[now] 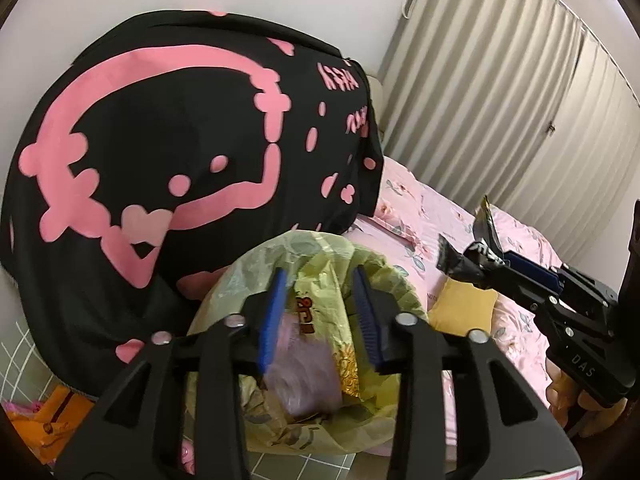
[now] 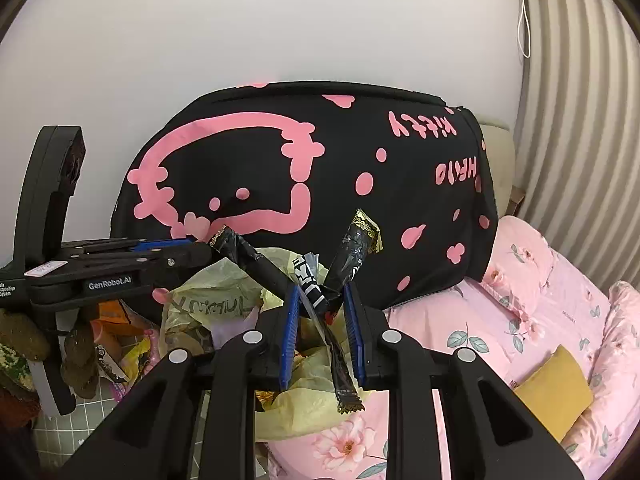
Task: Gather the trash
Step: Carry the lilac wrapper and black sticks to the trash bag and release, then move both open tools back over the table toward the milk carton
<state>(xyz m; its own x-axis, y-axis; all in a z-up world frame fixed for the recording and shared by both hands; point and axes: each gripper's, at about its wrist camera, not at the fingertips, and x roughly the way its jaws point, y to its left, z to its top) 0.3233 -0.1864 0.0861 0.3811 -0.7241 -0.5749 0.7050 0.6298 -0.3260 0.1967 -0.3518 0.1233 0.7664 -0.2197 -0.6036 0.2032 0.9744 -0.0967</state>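
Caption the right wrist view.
Right tool clamps black snack wrappers above the yellow trash bag, left tool alongside.

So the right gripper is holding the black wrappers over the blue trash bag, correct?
Not quite: the trash bag is yellow, not blue. The right wrist view shows the right gripper holding the black wrappers over it.

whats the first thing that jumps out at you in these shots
The big black cloth with pink cartoon print, draped against the white wall at the head of the pink floral bed, dominates both views. In front of it sits a yellow-green trash bag stuffed with wrappers. The right gripper pinches a bundle of black snack wrappers above that bag.
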